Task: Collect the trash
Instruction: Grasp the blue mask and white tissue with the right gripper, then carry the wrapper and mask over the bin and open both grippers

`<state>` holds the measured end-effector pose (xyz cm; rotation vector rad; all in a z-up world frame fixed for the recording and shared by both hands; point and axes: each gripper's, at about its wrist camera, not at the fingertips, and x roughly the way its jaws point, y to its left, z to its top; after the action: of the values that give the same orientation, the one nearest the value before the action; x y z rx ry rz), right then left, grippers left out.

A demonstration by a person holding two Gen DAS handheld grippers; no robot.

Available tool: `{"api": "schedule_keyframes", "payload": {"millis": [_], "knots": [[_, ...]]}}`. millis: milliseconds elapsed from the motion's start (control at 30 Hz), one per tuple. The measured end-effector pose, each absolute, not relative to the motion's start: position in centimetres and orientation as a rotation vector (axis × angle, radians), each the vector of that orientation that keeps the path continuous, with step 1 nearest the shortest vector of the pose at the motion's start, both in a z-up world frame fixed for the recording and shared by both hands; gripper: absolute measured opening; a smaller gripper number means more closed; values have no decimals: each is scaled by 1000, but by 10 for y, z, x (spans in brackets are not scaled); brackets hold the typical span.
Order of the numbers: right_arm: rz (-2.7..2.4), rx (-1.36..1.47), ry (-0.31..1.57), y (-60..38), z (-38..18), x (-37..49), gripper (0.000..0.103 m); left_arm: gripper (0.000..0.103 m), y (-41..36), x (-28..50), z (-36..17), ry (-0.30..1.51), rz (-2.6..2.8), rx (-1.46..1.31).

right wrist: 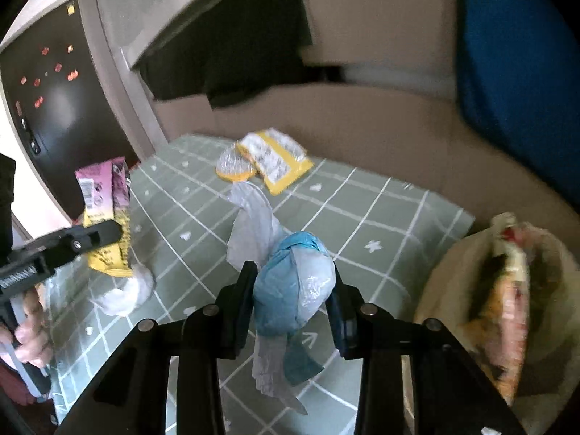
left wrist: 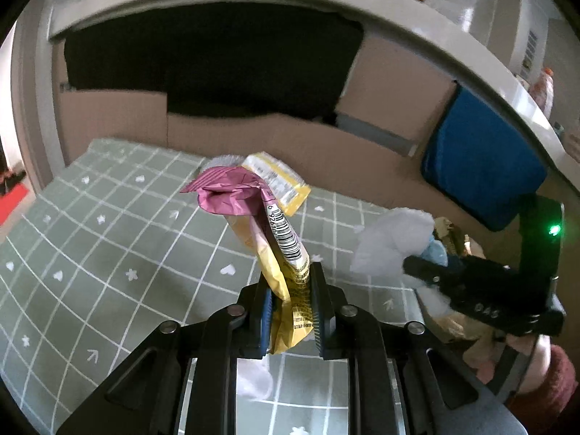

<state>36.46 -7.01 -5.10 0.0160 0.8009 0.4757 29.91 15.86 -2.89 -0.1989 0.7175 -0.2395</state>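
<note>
Holding several crumpled wrappers, a beige bag (right wrist: 453, 290) is seen at the lower right of the right wrist view, its mouth open; the contents are blurred, though yellow, red and pink packaging can be made out. Brown cardboard boxes (left wrist: 391, 83) are ranged along the upper half of the left wrist view, behind a green checked mat (left wrist: 108, 246); their contents cannot be seen.

Item one: a snack wrapper (left wrist: 286, 264), yellow at the base and pink at the crumpled top, with a white barcode strip down one side. It is clamped upright between the narrowly set jaws of the left gripper (left wrist: 290, 311), at frame centre, raised above the mat.

Item two: a wad of blue and clear plastic film (right wrist: 293, 290), knotted, with loose tails hanging below. It is gripped between the jaws of the right gripper (right wrist: 293, 304), set moderately apart around it, at lower centre of the right wrist view.

Item three: a yellow packet (right wrist: 279, 163) with a printed white panel, lying flat on the mat at upper centre, touching a round foil-topped yellow cup (right wrist: 232, 166) at its left.

Item four: a crumpled white plastic scrap (right wrist: 127, 290), lying on the mat at lower left, below the held wrapper.
</note>
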Motion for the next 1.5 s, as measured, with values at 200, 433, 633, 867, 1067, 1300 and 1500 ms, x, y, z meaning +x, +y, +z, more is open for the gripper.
{"api": "schedule_keyframes", "payload": {"millis": [200,433,633,867,1067,1300,1500], "knots": [[453,19,715,-94,-15,336,34,19,130,280,3,657,-271,-154],[375,37,597,-139,26,301,34,19,84,256,43,563,-344,-80],[286,67,519,-187,52,276,34,19,35,242,69,518,-427,-23],[192,118,476,-241,63,251,34,19,-25,230,81,471,-542,45],[126,137,446,-272,65,234,34,19,-58,233,82,475,-650,18],[79,135,445,-291,57,229,34,19,-79,248,62,528,-691,7],[74,162,447,-299,46,230,34,19,-88,263,40,588,-702,3]]}}
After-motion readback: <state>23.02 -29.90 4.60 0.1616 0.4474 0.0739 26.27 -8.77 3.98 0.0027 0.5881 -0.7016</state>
